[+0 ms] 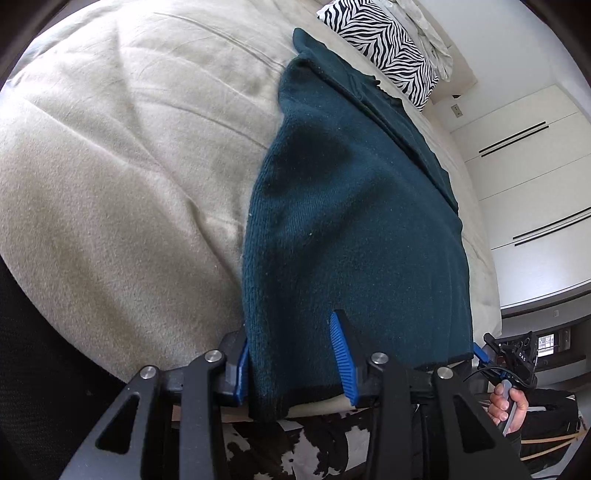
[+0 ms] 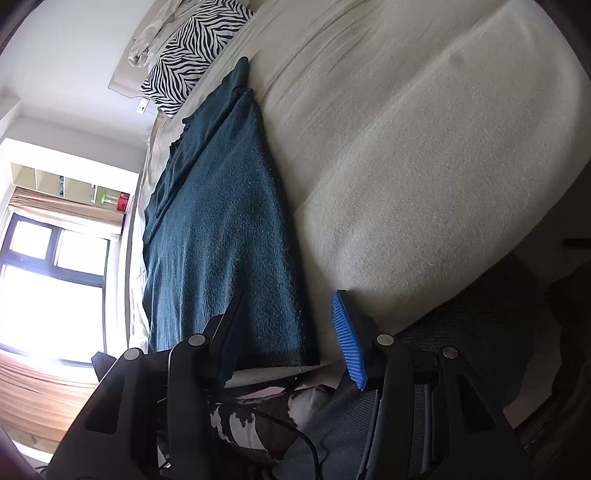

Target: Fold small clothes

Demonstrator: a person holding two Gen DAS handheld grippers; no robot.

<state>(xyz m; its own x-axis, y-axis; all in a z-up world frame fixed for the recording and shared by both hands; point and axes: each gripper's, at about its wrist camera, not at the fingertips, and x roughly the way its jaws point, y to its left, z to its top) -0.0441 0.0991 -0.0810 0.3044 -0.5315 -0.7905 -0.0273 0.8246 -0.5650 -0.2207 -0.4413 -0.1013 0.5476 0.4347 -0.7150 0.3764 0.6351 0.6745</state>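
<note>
A dark teal knit garment point(image 1: 354, 221) lies lengthwise on the beige bed point(image 1: 122, 177), and its near hem hangs slightly over the bed's front edge. My left gripper point(image 1: 288, 328) straddles the garment's near left corner. One blue pad sits at the fabric's side edge, the other rests over the cloth, and the knit between them lies flat, so the jaws are open. My right gripper point(image 2: 289, 293) straddles the near right corner of the garment point(image 2: 221, 229), open. Its right pad point(image 2: 349, 339) stands over bare bedcover, apart from the cloth edge. A hand point(image 1: 506, 402) holds that right gripper.
A zebra-striped pillow point(image 1: 384, 48) and a crumpled pale cloth point(image 2: 155, 33) lie at the head of the bed. A cowhide-pattern rug point(image 1: 325, 443) covers the floor below the front edge. White wardrobe doors point(image 1: 524, 177) stand on one side, a bright window point(image 2: 48, 280) on the other.
</note>
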